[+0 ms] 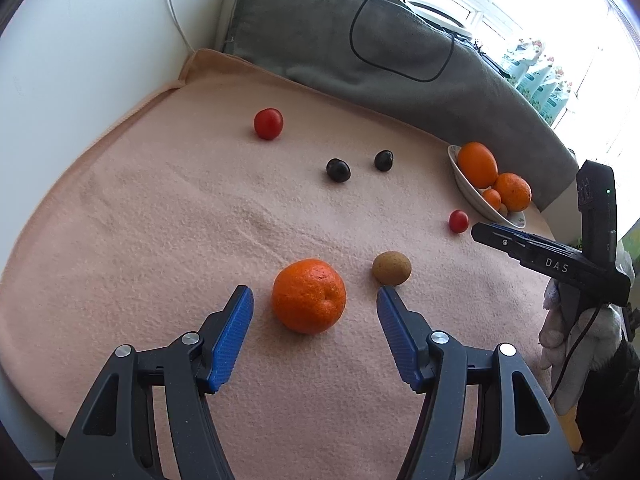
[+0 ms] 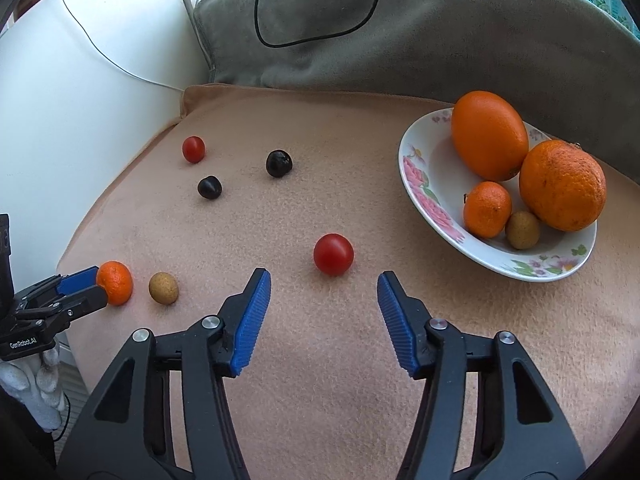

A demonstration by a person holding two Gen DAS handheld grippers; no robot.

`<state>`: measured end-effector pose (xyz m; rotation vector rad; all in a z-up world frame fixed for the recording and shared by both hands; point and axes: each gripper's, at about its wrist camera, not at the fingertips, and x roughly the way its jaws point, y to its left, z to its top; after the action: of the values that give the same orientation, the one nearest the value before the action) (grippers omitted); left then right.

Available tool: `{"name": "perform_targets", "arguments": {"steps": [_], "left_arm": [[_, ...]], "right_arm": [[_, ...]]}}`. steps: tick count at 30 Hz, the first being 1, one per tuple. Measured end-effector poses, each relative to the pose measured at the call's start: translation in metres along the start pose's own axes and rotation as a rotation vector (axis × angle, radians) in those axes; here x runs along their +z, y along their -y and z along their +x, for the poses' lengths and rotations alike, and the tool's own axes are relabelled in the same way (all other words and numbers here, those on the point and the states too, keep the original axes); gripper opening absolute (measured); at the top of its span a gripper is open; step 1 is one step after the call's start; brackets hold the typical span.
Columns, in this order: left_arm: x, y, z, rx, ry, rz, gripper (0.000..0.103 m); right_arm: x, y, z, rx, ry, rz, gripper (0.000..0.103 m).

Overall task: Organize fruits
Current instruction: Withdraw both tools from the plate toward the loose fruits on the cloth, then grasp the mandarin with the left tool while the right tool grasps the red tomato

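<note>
My left gripper [image 1: 315, 294] is open, its blue pads on either side of a mandarin [image 1: 309, 295] lying on the peach cloth, not touching it. A small brown fruit [image 1: 391, 267] lies just past its right pad. My right gripper [image 2: 324, 282] is open and empty, just short of a red tomato [image 2: 333, 254]. A flowered plate [image 2: 420, 184] at the right holds two large oranges [image 2: 489, 134], a small mandarin [image 2: 487, 209] and a brown fruit [image 2: 522, 230]. Farther off lie two dark plums [image 2: 279, 163] and another tomato [image 2: 193, 149].
The peach cloth [image 1: 140, 220] covers a round table beside a white wall [image 1: 80, 40]. A grey cushion [image 2: 400, 40] with a black cable on it lies behind the plate. The left gripper [image 2: 80, 290] shows at the right wrist view's left edge.
</note>
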<state>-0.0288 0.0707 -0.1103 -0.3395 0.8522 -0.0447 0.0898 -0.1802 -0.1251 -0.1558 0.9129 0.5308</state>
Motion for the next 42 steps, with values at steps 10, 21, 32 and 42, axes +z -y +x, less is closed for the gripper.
{"name": "perform_targets", "arguments": {"steps": [10,21,32,42], "left_arm": [[0.001,-0.002,0.009,0.011,-0.018,0.001,0.057],[0.002,-0.007,0.014,-0.003,-0.023,-0.002,0.040],[0.003,-0.009,0.013,-0.019,-0.020,-0.016,0.039],[0.013,-0.002,0.006,-0.044,0.006,-0.018,0.039]], "right_arm": [[0.009,0.000,0.021,-0.015,-0.033,-0.011,0.047],[0.017,-0.002,0.035,-0.019,-0.050,-0.017,0.041],[0.018,-0.003,0.040,-0.020,-0.043,-0.021,0.026],[0.009,0.001,0.006,-0.011,0.017,-0.006,0.026]]}}
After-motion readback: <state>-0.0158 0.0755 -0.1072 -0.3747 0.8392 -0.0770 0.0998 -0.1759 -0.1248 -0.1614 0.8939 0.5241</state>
